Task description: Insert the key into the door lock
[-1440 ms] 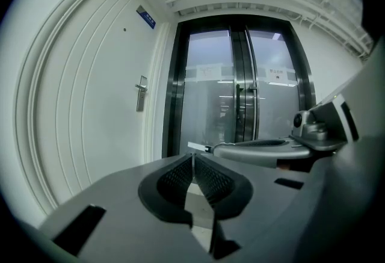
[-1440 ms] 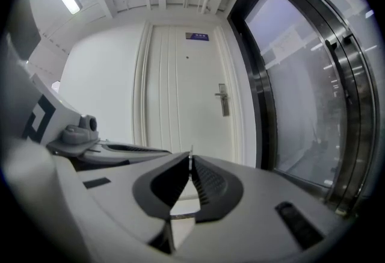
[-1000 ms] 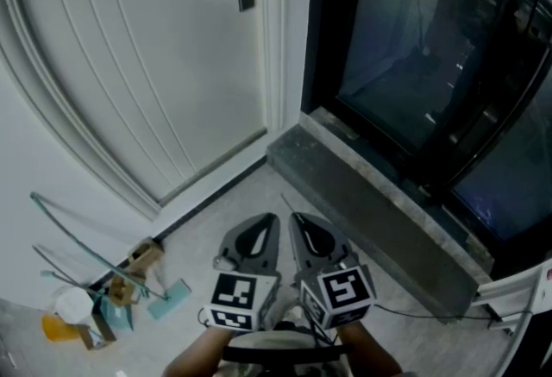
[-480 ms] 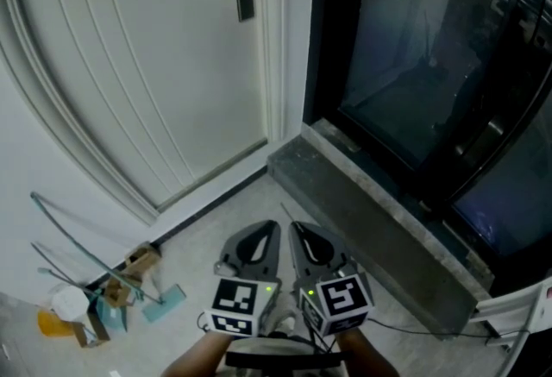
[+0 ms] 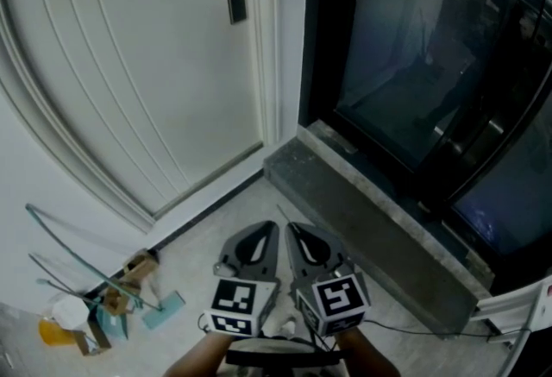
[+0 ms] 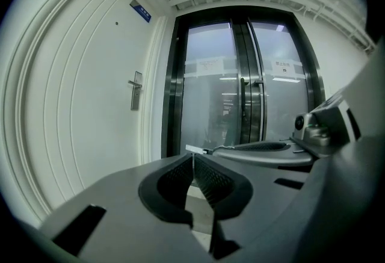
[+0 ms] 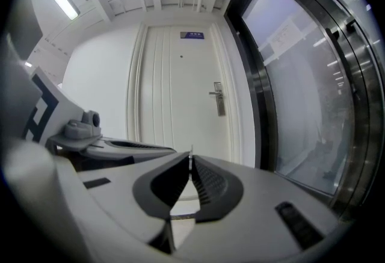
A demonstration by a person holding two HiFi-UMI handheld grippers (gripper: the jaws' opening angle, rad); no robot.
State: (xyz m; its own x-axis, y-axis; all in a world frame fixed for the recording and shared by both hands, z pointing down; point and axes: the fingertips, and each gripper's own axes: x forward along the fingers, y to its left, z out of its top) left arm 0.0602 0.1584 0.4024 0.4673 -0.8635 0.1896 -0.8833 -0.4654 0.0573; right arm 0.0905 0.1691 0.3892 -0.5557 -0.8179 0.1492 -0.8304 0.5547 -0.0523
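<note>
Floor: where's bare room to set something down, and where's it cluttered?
Bare floor runs from the white door threshold to the stone ledge. The ledge top is bare too. Crowded: the litter pile against the wall at lower left.
</note>
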